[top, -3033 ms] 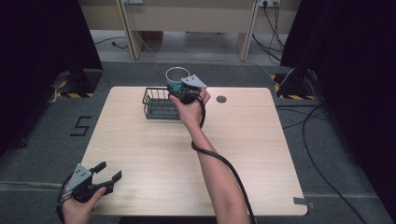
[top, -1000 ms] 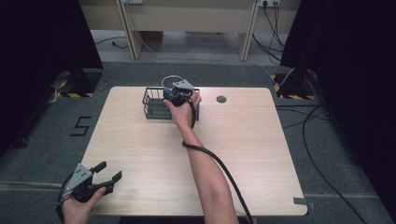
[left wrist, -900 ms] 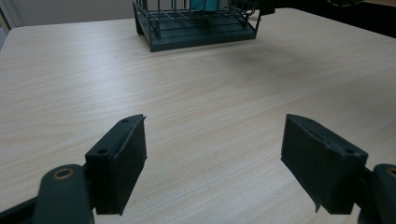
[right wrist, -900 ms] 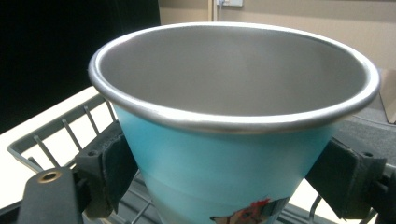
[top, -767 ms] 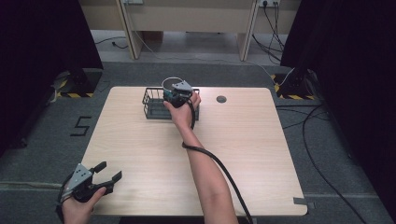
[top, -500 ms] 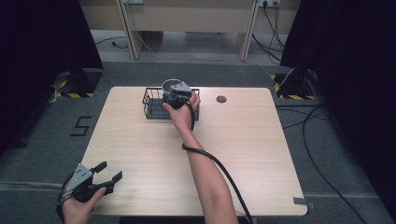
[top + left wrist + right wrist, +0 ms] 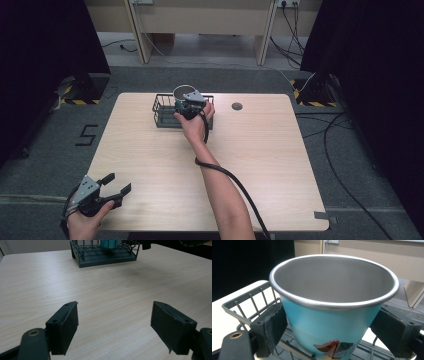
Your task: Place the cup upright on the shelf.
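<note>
While I lean over it, table point(image 7: 260, 165): pale wood-grain top, bare across most of its middle.
Basket point(image 7: 165, 112): dark wire rack at the far side of the table, long side running across it; it holds my cup.
Cup point(image 7: 332, 315): turquoise outside, bare metal inside with a rolled silver rim, a coloured picture low on its wall; upright, mouth up, standing in the basket.
My right gripper point(image 7: 189, 102): over the basket, a pad on each side of the cup's wall, pinching it.
My left gripper point(image 7: 107, 187): at the near left corner, jaws spread wide with nothing between them, pointing toward the basket.
</note>
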`<state>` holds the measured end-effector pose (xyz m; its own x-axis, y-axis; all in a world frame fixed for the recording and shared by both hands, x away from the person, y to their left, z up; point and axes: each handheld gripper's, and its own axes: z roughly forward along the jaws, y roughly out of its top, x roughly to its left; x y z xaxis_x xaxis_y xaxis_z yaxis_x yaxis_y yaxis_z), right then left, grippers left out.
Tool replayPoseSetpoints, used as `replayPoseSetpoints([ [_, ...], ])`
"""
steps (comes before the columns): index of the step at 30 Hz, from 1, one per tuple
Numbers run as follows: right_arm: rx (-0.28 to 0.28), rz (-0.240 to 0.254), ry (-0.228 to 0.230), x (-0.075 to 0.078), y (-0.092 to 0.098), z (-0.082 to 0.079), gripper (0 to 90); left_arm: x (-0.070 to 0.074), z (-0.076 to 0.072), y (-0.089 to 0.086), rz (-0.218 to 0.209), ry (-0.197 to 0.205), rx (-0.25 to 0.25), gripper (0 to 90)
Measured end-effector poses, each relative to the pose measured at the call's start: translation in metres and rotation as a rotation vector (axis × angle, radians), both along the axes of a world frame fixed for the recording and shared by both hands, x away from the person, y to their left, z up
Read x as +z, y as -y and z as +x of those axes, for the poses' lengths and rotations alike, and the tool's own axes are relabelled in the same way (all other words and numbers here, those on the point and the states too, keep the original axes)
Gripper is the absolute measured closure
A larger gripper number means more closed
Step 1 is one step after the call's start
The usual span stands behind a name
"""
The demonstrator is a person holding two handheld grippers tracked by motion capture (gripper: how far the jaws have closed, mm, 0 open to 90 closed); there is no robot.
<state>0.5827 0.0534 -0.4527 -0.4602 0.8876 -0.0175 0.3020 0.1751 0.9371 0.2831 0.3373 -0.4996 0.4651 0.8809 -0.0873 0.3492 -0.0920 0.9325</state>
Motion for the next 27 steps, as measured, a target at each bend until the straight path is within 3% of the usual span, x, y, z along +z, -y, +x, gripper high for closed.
replayPoseSetpoints([
  [27,0.014,0.028,0.045,0.011,0.006,-0.02,15.3,0.0,0.001,0.001,0.004,-0.001,-0.002,21.7],
])
